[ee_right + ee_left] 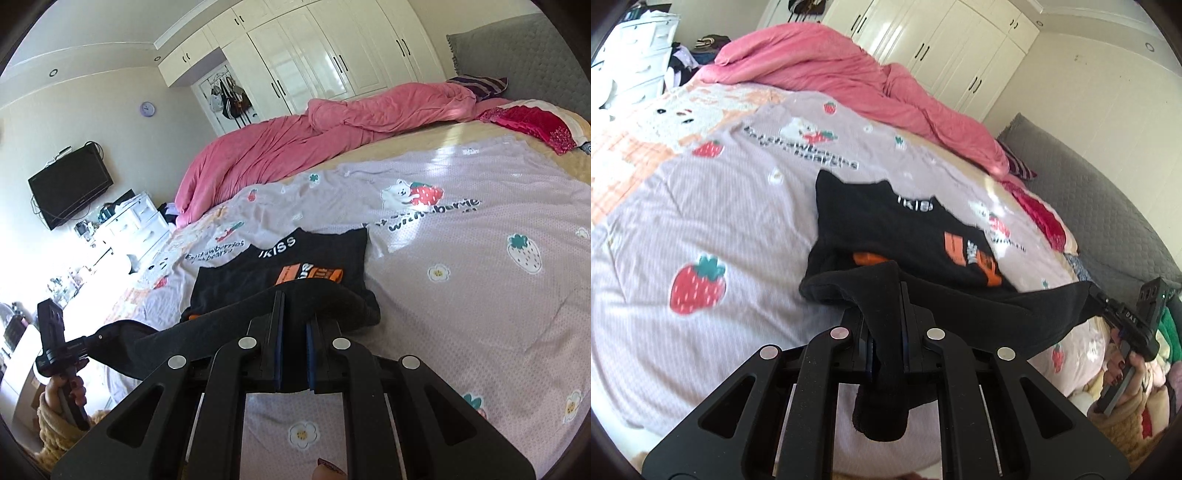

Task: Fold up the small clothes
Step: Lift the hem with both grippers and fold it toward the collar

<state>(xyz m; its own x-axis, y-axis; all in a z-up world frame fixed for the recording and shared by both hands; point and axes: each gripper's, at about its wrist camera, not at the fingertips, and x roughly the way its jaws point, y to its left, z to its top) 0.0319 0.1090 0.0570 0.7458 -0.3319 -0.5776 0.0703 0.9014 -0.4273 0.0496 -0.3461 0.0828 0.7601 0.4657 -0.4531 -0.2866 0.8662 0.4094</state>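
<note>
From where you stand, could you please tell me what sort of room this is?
Most likely a home bedroom: a wide bed with a lilac strawberry-print sheet, a rumpled pink duvet along its far side, and tall white built-in wardrobes behind.

"KISS" on black shirt (pixel 295 258); "DAS" on right tool (pixel 1087 291)

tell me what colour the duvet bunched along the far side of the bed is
Pink duvet, clearest in the right wrist view.
</note>
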